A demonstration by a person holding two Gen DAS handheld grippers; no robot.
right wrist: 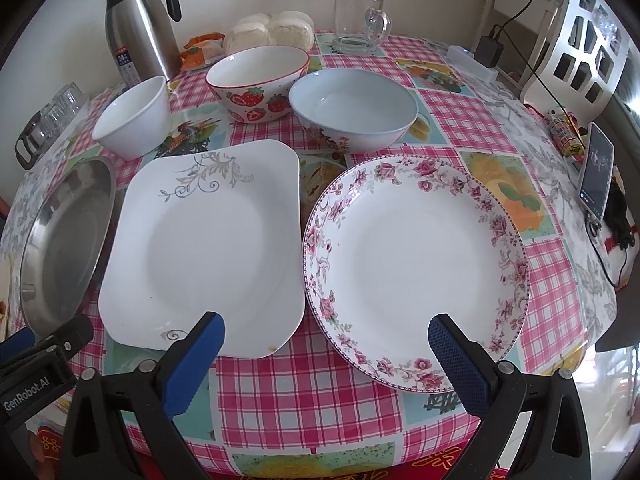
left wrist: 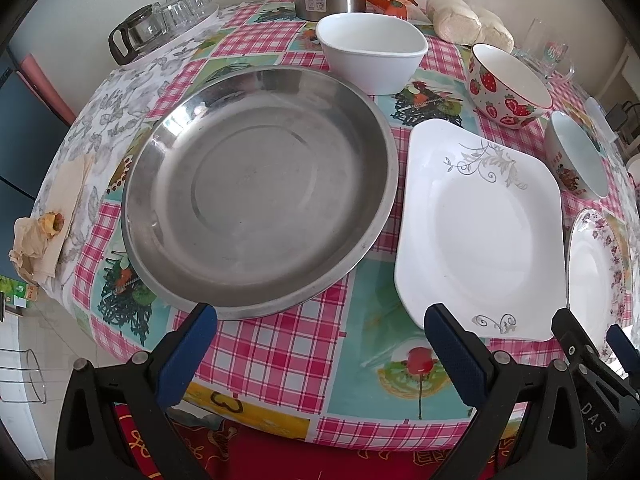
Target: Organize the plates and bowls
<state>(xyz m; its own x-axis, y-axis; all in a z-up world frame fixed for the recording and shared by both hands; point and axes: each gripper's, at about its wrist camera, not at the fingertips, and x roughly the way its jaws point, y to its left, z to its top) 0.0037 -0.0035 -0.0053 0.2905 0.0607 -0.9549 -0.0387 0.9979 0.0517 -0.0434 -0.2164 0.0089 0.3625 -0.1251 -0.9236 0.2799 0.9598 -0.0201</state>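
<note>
Left tongs [left wrist: 320, 316] spread wide, hovering level before steel dish [left wrist: 256, 184], right tongs [right wrist: 326, 324] wide, empty, above floral plate [right wrist: 416, 268]

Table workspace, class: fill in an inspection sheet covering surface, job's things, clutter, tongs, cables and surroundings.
Surface: round table under a checked picture cloth.
Job's things: steel dish, square plate and floral plate in the front row; white bowl, strawberry bowl and pale blue bowl behind; all empty, unstacked.
Clutter: flask, buns, glass mug, upturned glasses, phone.
Tongs: left tongs and right tongs open, holding nothing.
Cables: charger lead behind the table.
Surroundings: white chair, wall.
</note>
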